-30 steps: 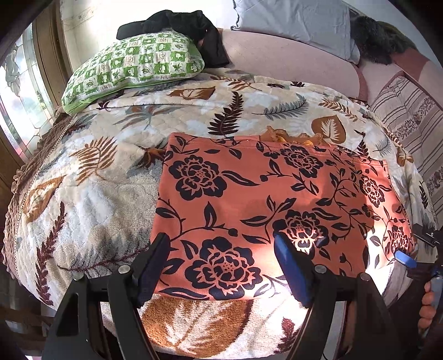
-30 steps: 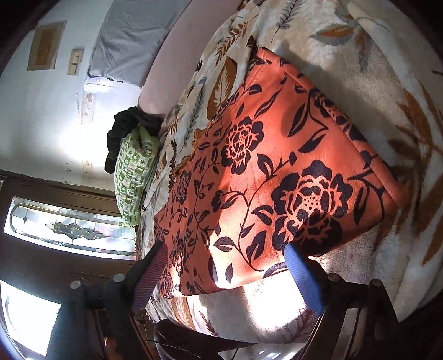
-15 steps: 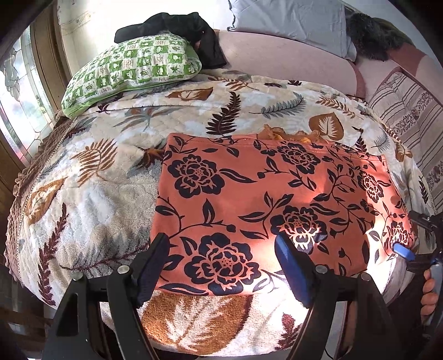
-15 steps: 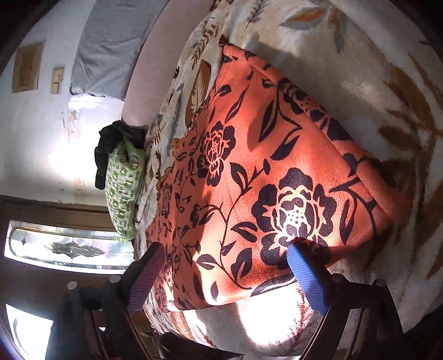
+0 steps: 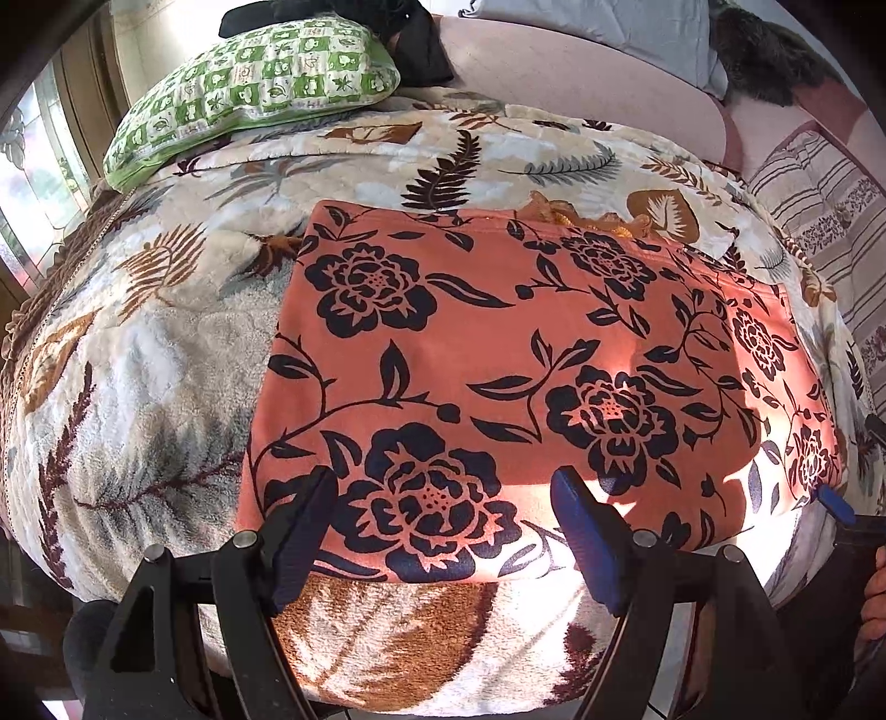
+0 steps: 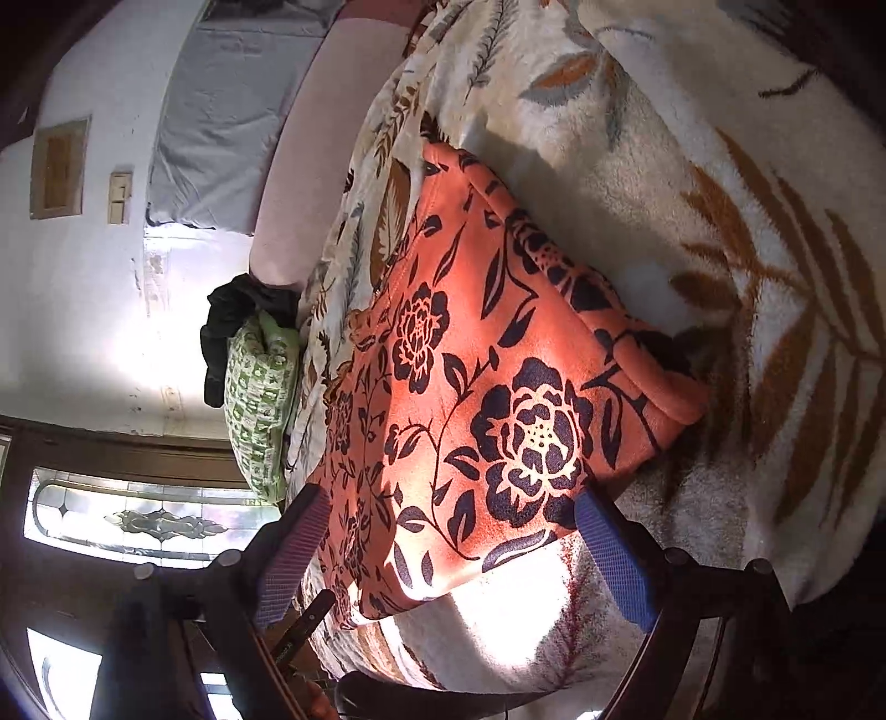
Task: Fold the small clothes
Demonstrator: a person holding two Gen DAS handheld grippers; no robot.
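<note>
A: What is everything lying on?

B: A bed under a fleecy cream blanket [image 5: 166, 354] printed with brown and grey leaves. The orange cloth [image 5: 498, 354] with black flowers lies flat on it, folded into a rough rectangle, near the front edge of the bed.

A: And the room around it?

B: A green checked pillow [image 5: 260, 83] sits at the far left corner with a black garment [image 5: 415, 44] bunched against it. A pink bolster [image 5: 581, 83] runs along the back, a grey pillow [image 5: 598, 27] behind it. From the right wrist view there is a white wall [image 6: 83, 304] and a patterned glass window [image 6: 138, 520] in a dark wooden frame.

A: The grippers?

B: The left gripper [image 5: 443, 531] hangs over the cloth's near edge, jaws spread wide, holding nothing. The right gripper [image 6: 448, 548] is likewise wide apart at the cloth's right corner, empty.

A: Anything hard to read?

B: Sunlight washes out the near hem. A frilly orange bit [image 5: 581, 219] peeks past the cloth's far edge; I cannot tell what it is. Whether either gripper's tips touch the fabric is unclear.
</note>
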